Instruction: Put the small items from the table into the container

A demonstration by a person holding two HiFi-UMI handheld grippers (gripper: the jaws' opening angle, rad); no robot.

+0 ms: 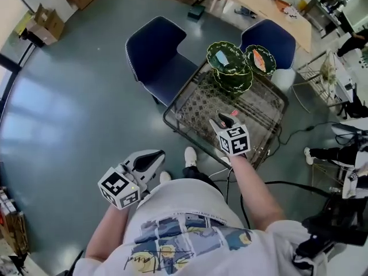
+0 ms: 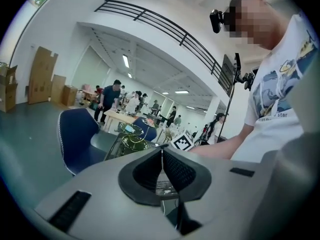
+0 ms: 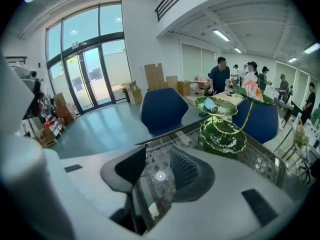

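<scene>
A glass table [image 1: 195, 111] with a patterned top carries a green tiered dish stand [image 1: 230, 73]. Its upper plates hold a pale blue item [image 1: 221, 58] and an orange item [image 1: 260, 61]. My right gripper [image 1: 224, 119] hovers open over the table's near side, short of the stand [image 3: 222, 134]. Through the gap of the right gripper [image 3: 157, 156] a small pale round spot [image 3: 160, 176] shows on the glass; whether it is an item or a glint I cannot tell. A small red thing [image 1: 233, 114] lies by its tip. My left gripper [image 1: 152, 157] is off the table beside my torso, and the left gripper [image 2: 161, 151] has its pads together with nothing between them.
Two blue chairs [image 1: 158, 50] [image 1: 270, 39] stand at the table's far side. A wire rack [image 1: 316, 76] is to the right, and black cables [image 1: 299, 131] run over the floor. People and work tables [image 2: 120, 115] fill the far room.
</scene>
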